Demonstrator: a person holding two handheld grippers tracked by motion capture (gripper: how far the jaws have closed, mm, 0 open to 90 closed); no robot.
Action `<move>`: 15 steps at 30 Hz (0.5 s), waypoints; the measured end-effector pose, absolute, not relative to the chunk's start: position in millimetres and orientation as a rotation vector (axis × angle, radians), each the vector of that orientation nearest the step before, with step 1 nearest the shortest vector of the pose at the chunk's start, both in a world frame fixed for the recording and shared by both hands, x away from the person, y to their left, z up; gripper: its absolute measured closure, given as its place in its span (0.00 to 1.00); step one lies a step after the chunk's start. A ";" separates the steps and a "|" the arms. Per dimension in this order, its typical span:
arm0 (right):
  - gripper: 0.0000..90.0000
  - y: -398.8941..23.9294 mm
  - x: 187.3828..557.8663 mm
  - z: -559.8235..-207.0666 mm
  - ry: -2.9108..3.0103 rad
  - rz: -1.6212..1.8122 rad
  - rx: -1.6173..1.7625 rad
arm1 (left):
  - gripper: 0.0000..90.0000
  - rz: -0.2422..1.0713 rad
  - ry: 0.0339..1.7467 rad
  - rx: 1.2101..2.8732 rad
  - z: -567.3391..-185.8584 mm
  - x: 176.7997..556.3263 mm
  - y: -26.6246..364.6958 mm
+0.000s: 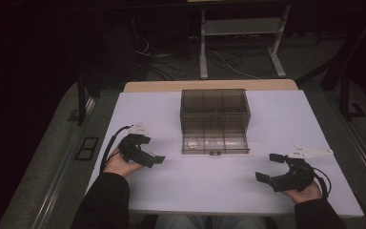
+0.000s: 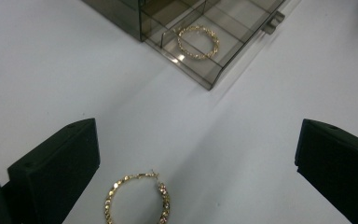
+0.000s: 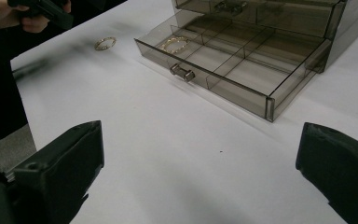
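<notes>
A smoked clear drawer box (image 1: pixel 214 107) stands mid-table with its bottom drawer (image 1: pixel 228 150) pulled out toward me. One gold hoop earring (image 2: pixel 197 42) lies in the drawer's left front compartment (image 3: pixel 175 44). A second gold hoop earring (image 2: pixel 137 198) lies on the white table, low between the jaws of my left gripper (image 2: pixel 198 140), which is open and not touching it. That earring (image 3: pixel 105 43) is also in the right gripper view, just below the left hand. My right gripper (image 1: pixel 268 167) is open and holds nothing, right of the drawer, and faces its handle (image 3: pixel 182 72).
The white tabletop (image 1: pixel 195 186) has bare room in front of the drawer and on both sides. Beyond the table's far edge stand a desk frame (image 1: pixel 240 43) and floor cables (image 1: pixel 171 62). The drawer's other compartments (image 3: pixel 256 60) look empty.
</notes>
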State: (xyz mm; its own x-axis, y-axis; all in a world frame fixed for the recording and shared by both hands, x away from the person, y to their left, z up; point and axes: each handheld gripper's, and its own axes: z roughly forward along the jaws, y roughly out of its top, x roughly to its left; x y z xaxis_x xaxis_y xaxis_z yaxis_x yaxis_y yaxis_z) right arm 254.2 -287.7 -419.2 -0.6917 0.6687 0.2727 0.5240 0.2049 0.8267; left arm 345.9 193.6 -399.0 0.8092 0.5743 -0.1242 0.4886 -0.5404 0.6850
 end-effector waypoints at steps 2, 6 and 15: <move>0.00 -287.5 254.3 -419.3 2.325 1.498 1.158 | 0.00 0.140 0.783 2.254 -401.2 346.3 194.8; 0.00 -287.4 254.2 -419.3 2.326 1.498 1.157 | 0.00 0.119 0.803 2.275 -406.6 347.1 196.9; 0.00 -287.0 254.2 -419.7 2.329 1.497 1.161 | 0.10 0.109 0.863 2.328 -419.4 347.7 205.3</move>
